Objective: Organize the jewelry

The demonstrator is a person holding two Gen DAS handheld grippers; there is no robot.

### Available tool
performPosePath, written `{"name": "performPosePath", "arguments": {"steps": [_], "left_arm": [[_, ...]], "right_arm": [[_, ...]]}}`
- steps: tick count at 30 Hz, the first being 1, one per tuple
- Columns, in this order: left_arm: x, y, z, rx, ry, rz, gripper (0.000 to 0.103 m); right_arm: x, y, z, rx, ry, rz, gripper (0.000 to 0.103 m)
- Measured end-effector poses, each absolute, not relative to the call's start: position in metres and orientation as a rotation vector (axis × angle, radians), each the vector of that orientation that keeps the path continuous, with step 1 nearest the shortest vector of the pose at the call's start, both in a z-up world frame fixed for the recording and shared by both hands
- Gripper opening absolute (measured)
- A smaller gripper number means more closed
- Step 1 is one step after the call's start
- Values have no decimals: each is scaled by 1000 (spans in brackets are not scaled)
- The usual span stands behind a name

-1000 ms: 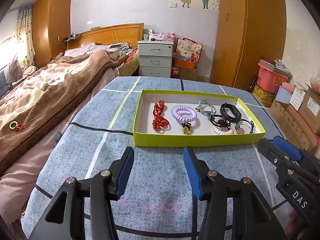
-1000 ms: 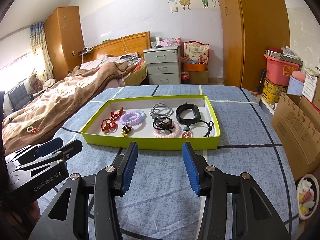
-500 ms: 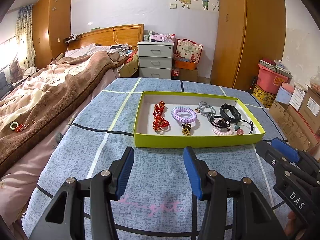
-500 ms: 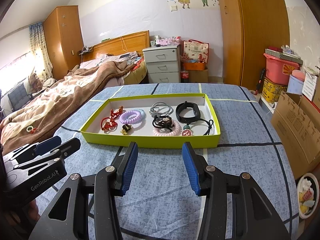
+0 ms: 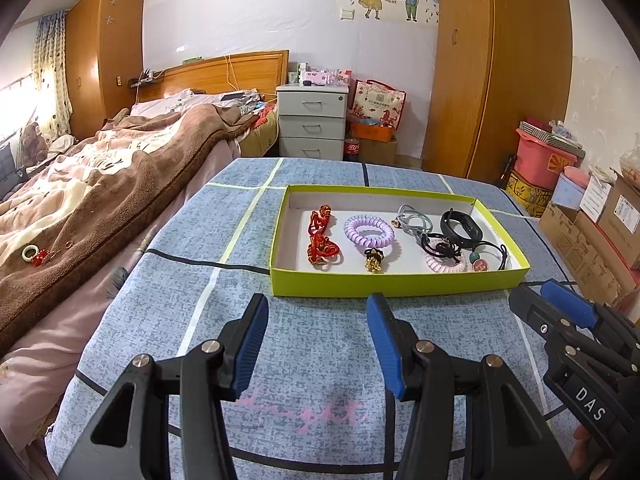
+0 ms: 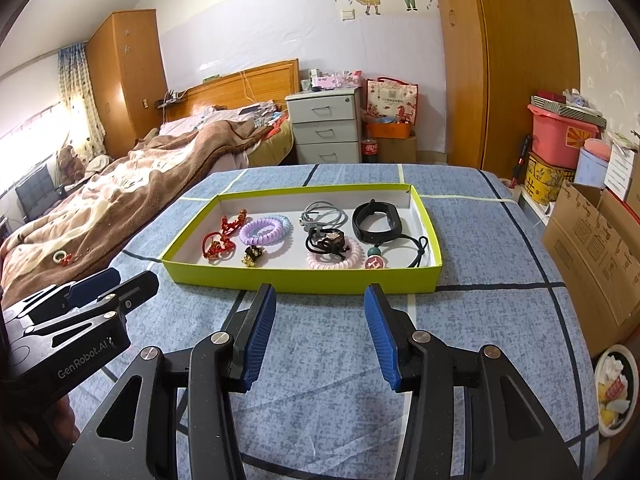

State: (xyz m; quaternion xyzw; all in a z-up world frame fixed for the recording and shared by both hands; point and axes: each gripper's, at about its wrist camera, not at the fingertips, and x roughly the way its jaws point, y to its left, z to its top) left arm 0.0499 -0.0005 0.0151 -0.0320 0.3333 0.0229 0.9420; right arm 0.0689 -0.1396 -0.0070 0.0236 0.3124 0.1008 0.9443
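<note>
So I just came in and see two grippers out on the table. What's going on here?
A person holds a gripper in each hand over a blue checked tablecloth, and neither has picked anything up. The left gripper and right gripper are both open and empty, short of the green tray. The jewelry lies in the tray: red knotted cords, a purple coil hair tie, a pink coil hair tie, a black wristband and more.

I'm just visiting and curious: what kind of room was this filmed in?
Most likely a home bedroom. There is a bed with a rumpled brown blanket, a white bedside drawer unit, and tall wooden wardrobes. A green tray of hair ties and bracelets sits on a blue covered surface.
</note>
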Motion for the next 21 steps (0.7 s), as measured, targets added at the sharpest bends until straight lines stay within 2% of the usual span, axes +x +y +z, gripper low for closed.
{"name": "performPosePath", "arguments": {"steps": [21], "left_arm": [[47, -1, 19, -64, 671, 46, 53]], "right_arm": [[68, -139, -7, 48, 640, 204, 47]]}}
